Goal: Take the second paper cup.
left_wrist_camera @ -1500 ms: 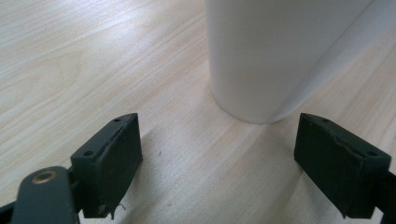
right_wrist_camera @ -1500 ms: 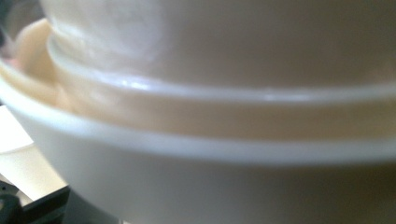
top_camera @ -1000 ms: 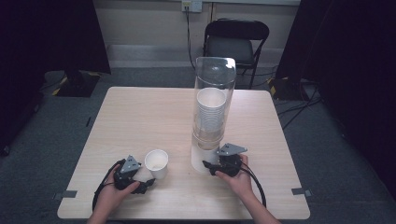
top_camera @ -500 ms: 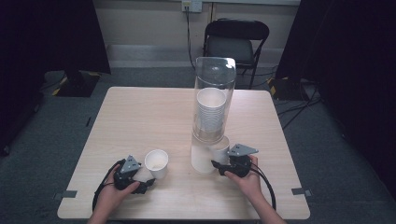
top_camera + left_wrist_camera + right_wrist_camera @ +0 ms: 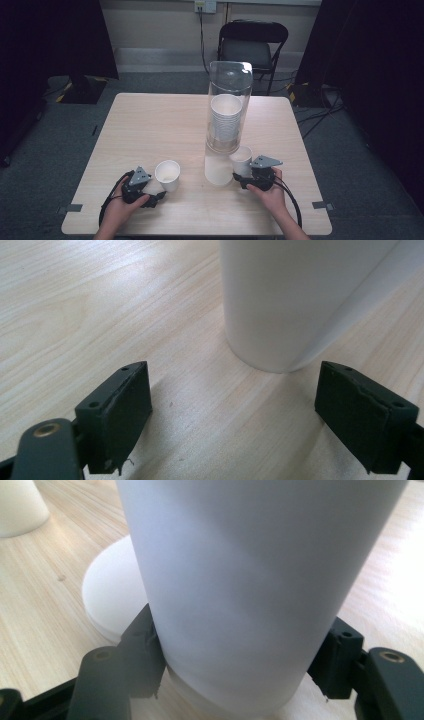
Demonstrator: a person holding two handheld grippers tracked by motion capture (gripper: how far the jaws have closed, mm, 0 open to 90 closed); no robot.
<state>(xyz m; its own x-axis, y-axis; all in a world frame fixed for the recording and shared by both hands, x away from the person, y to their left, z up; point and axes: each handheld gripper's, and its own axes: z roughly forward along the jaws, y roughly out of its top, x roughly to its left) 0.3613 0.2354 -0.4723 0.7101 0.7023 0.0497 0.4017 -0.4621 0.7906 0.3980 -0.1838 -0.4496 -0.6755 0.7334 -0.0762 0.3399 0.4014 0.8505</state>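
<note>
My right tongs (image 5: 243, 178) are clamped on a white paper cup (image 5: 241, 159) at approx 5 o'clock of the clear tube w/ stacked cups (image 5: 227, 112) on the desk (image 5: 150, 120), while my left tongs (image 5: 159, 192) sit released, w/ another cup (image 5: 167, 175) just beyond them at 12.

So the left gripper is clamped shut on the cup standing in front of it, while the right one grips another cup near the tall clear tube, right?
Not quite. In the left gripper view the left gripper is open: its jaws stand wide apart, short of the cup, which stands free on the table. The right gripper does grip another cup near the clear tube.
</note>
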